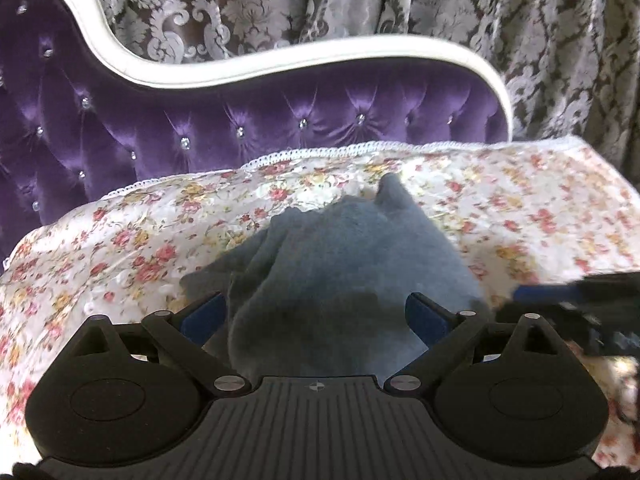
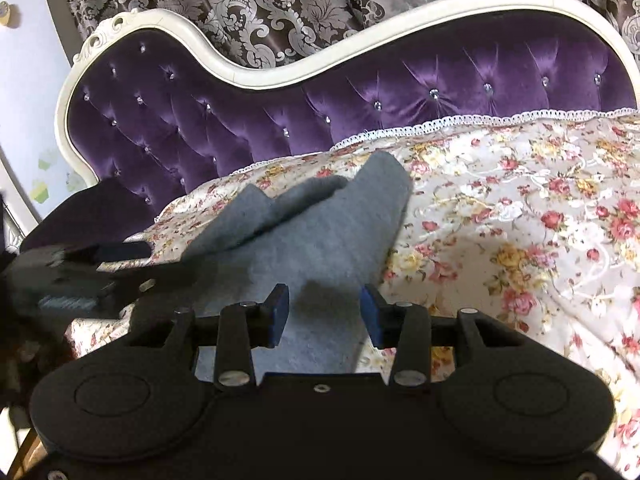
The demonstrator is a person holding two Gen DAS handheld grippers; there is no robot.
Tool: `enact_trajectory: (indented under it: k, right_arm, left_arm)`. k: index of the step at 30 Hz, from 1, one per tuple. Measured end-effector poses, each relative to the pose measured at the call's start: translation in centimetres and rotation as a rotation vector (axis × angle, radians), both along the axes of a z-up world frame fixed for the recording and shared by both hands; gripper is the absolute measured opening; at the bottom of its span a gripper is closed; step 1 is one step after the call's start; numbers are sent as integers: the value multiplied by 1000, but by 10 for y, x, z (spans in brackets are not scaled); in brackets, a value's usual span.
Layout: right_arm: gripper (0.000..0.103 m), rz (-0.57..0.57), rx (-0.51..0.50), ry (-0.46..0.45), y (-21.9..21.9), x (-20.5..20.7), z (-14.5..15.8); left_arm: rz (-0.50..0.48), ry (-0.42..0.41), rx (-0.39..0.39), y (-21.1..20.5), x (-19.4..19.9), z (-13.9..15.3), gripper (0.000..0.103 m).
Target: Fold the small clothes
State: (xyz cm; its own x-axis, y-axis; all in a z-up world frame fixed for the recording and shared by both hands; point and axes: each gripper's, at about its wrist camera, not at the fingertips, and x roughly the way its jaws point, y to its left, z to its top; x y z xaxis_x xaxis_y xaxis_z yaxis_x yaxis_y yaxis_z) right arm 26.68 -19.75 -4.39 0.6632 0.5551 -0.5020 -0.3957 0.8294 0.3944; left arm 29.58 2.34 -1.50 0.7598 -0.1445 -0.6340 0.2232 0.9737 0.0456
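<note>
A small grey cloth [image 1: 340, 248] lies rumpled on the floral cover, with folds rising toward the sofa back. In the left wrist view my left gripper [image 1: 316, 314] has its fingers set wide apart, and the cloth bulges up between them without the pads visibly pressing it. In the right wrist view my right gripper [image 2: 324, 312] hovers over the near end of the grey cloth [image 2: 320, 224], fingers apart, nothing pinched. The left gripper [image 2: 100, 268] shows blurred at that cloth's left edge. The right gripper's finger [image 1: 536, 292] shows blurred at the right edge of the left wrist view.
The floral cover [image 2: 520, 208] with a white lace edge spreads over the seat. Behind it rises a purple tufted sofa back [image 2: 280, 112] in a curved white frame [image 1: 280, 64]. A patterned curtain [image 2: 304, 4] hangs behind, and a pale wall [image 2: 24, 80] is at the left.
</note>
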Motion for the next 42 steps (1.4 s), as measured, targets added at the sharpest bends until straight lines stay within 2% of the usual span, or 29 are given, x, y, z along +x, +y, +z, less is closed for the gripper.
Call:
enact_trajectory:
  k: [3,6,8,9,12,16,19,23,26,30,31,33,35,38,41,42]
  right_arm:
    - [51,8,7,1,-2,-1,-5]
    - [51,19,7,3,-3,-3,-9]
    - [51,24,6,1,-2,-3,-11]
    - [51,25,3,-1,-2,-4,-11]
    - [54,28,-10,-21,-3,-2,-9]
    - [55,30,-39,-59,2,5,-3]
    - [55,42,-66,-100,13,13,3]
    - [55,81,-98,-154,36,28,9]
    - [56,105,-169,-181,56,47,6]
    - [56,35,-263,-90,64,93,-17]
    - [61,12,-271,-61,63,105,-22]
    - [74,-32,-240,3,56,123,-28]
    - [74,-68,-183,51,44,130,-28]
    - [77,-96,-109,40,26,118,-20]
    - [80,-75,-50,25,8,100,-14]
    - [89,-68,-21,31,0,93,-14]
  left_arm:
    - [31,29,9,5,28,-12,97]
    - [195,52,8,34,59,-26,97]
    - [261,102,-26,59,75,-37,98]
    - [281,129,-66,71,80,-43,99]
    - [300,166,-184,93,81,-49,99]
    - [344,134,-169,103,71,-50,99]
    - [349,152,-228,112,68,-54,99]
    - [334,145,-193,105,75,-53,99]
    - [341,143,-194,105,77,-55,100]
    - [343,137,-181,104,80,-56,100]
    - [343,137,-187,105,80,-56,100]
    - [326,141,-227,111,78,-52,99]
    - [306,135,-270,117,69,-43,99]
    - [273,108,-297,123,48,-28,99]
    - [222,130,-372,128,28,-22,100]
    - [205,145,-393,128,22,-22,103]
